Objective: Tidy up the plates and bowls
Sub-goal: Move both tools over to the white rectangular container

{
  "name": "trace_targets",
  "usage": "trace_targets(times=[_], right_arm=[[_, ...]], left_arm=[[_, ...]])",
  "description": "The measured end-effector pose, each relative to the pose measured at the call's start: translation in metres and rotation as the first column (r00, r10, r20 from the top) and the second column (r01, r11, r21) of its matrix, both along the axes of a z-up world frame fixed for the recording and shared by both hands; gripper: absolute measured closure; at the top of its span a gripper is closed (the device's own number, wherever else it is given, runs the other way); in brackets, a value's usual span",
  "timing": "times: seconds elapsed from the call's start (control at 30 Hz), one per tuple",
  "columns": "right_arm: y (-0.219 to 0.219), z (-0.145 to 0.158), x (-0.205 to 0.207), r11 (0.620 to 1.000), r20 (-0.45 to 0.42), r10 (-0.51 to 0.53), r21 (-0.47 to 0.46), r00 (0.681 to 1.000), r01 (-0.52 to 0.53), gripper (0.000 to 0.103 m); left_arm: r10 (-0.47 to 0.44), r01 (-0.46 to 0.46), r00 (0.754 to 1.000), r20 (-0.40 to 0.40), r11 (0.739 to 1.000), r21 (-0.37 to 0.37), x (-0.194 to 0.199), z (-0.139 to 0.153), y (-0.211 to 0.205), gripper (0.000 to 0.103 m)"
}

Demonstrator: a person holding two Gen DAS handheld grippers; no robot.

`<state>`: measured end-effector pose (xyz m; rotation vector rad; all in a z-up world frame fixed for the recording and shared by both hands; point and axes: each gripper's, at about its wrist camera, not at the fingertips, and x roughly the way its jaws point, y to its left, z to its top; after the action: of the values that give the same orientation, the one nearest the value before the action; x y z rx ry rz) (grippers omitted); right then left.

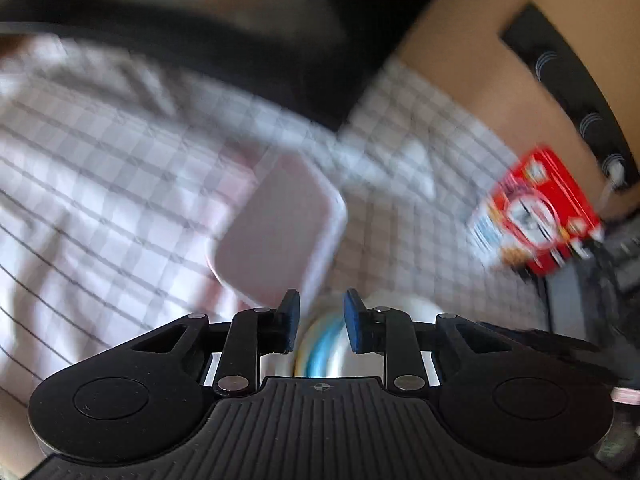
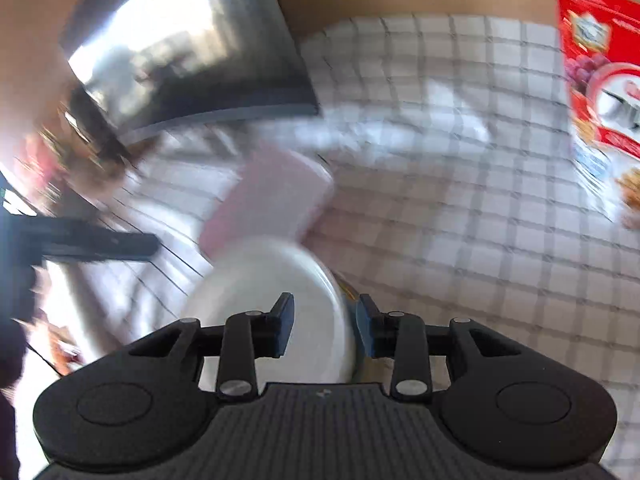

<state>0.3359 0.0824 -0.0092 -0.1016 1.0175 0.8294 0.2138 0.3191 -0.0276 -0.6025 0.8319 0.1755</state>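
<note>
In the left wrist view my left gripper (image 1: 321, 322) stands slightly open over a blurred round bowl (image 1: 320, 346) with blue and yellow stripes, seen through the gap; the pads do not press on it. A pink square plate (image 1: 280, 224) lies just beyond on the checked cloth. In the right wrist view the thick rim of a white round plate (image 2: 272, 280) sits between the jaws of my right gripper (image 2: 325, 330). The jaws are apart and I see no pad pressing on it. A striped edge (image 2: 347, 290) shows under its right side. The pink plate (image 2: 272, 196) lies behind it.
A red cereal box (image 1: 536, 216) (image 2: 600, 80) stands at the right on the checked tablecloth (image 2: 460, 220). A dark tray-like slab (image 2: 192, 60) lies at the back left, against a brown cardboard wall (image 1: 480, 60). Both views are heavily blurred.
</note>
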Motion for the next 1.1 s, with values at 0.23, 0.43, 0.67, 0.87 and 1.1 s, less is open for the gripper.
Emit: trace_targets(times=[0.23,0.43,0.67,0.87,1.1], right_arm=[[0.052,0.017,0.038,0.998,-0.04,0.044,0.041,0.998,-0.043,0.025],[0.099,-0.009,0.056,0.993,-0.128,0.004,-0.114,0.992,-0.019,0.025],[0.134,-0.024,0.07,0.961,-0.08,-0.05,-0.275,0.996,0.026,0.025],[0.155,-0.04,0.078,0.941,-0.077,-0.021,-0.339,0.997,-0.006,0.026],[0.175,-0.072,0.097,0.935,-0.256,-0.104,-0.353,0.961,0.007,0.046]], left_arm=[[0.026,-0.017,0.999,-0.032,0.962,0.272,0.028,0.0,0.005,0.076],[-0.012,0.041,0.996,-0.092,0.944,0.327,0.068,-0.033,0.021,0.076],[-0.049,0.114,0.979,-0.198,0.938,0.328,0.108,-0.084,0.038,0.074],[-0.061,0.138,0.971,-0.232,0.932,0.334,0.114,-0.097,0.039,0.082],[-0.081,0.162,0.969,-0.231,0.92,0.357,0.109,-0.092,0.044,0.087]])
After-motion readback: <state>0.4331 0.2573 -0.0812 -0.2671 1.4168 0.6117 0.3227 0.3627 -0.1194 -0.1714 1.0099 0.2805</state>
